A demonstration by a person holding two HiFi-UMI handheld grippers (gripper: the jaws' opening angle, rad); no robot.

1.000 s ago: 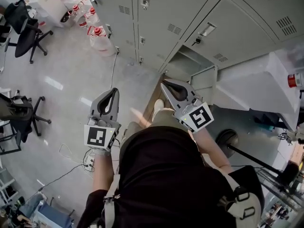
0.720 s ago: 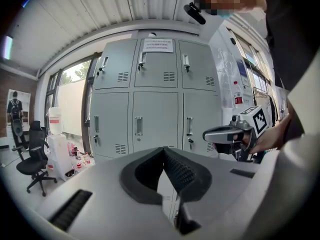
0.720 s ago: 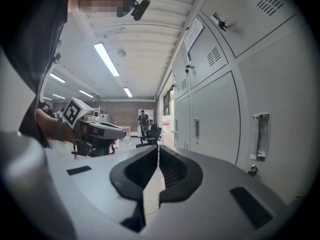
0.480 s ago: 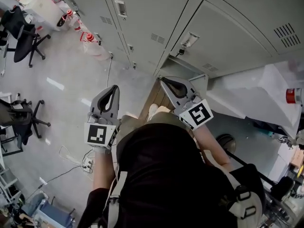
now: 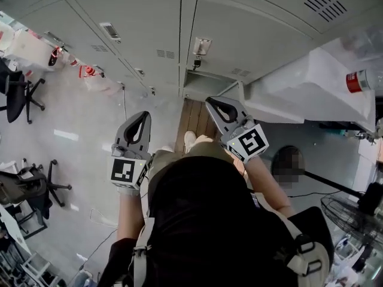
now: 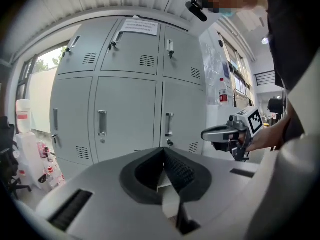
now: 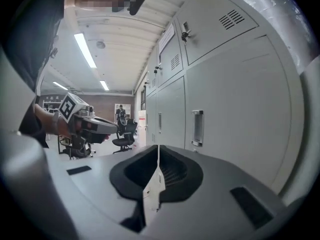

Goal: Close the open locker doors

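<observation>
A bank of grey lockers [image 5: 137,23] fills the top of the head view. One low compartment [image 5: 200,82] stands open, and its door [image 5: 238,92] juts out edge-on toward me. My left gripper [image 5: 142,116] is held out over the floor, left of that opening, shut with nothing in it. My right gripper [image 5: 211,103] points at the open compartment just below its door, also shut and empty. In the left gripper view the pads [image 6: 172,169] meet, with closed locker doors [image 6: 127,119] ahead and the right gripper [image 6: 227,133] beside them. In the right gripper view a closed door [image 7: 235,114] is close on the right.
A white plastic-covered bulk [image 5: 305,82] with a red-capped bottle [image 5: 357,81] stands right of the open door. Office chairs [image 5: 18,94] and red-capped jugs [image 5: 87,73] are at the left. A fan [image 5: 350,214] stands at the lower right. The person's shoe [image 5: 190,139] is on brown boards.
The view has swung so the lockers sit squarer and nearer at the top. Both grippers keep their places in front of the body, still shut.
</observation>
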